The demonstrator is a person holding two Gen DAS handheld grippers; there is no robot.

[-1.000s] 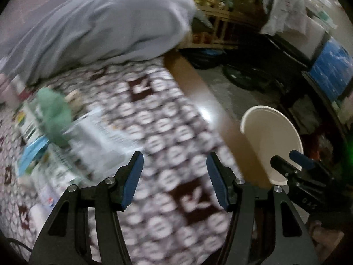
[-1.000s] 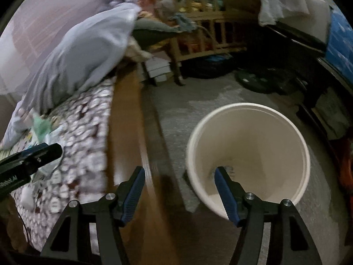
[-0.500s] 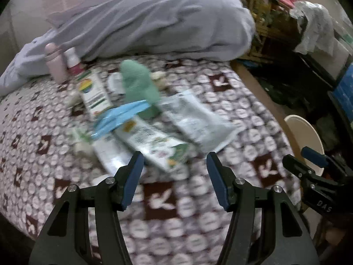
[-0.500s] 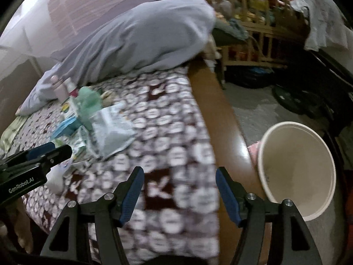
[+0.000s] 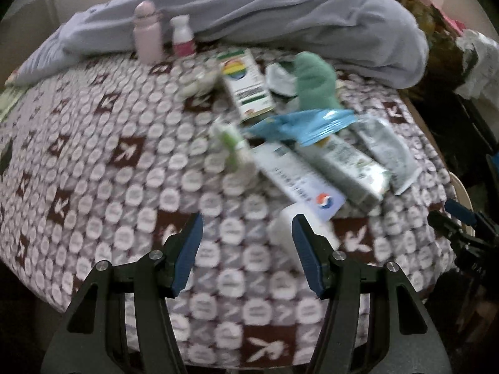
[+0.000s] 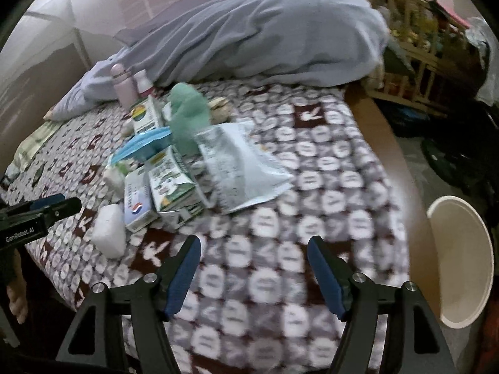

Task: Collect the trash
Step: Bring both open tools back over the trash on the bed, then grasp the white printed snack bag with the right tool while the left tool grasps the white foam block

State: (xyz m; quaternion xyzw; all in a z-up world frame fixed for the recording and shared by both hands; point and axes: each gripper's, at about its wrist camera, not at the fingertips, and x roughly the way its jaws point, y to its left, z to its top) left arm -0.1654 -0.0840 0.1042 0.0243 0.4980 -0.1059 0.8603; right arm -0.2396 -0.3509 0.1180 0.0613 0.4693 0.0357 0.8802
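Flat cardboard cartons [image 5: 343, 168], crinkled plastic pouch [image 6: 246, 168], round bucket [image 6: 461, 261], patterned bedspread [image 5: 124, 171]

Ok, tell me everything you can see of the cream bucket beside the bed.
The cream bucket looks like plain plastic, round, with a thin rolled rim and a smooth bare inside; nothing shows in the part visible. It stands open-topped on the floor right of the bed's wooden edge. In the left wrist view only a sliver shows.

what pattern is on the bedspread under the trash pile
The bedspread has white ovals on grey, broken by dark maroon squares with white rabbit heads. It shows best in the left wrist view.
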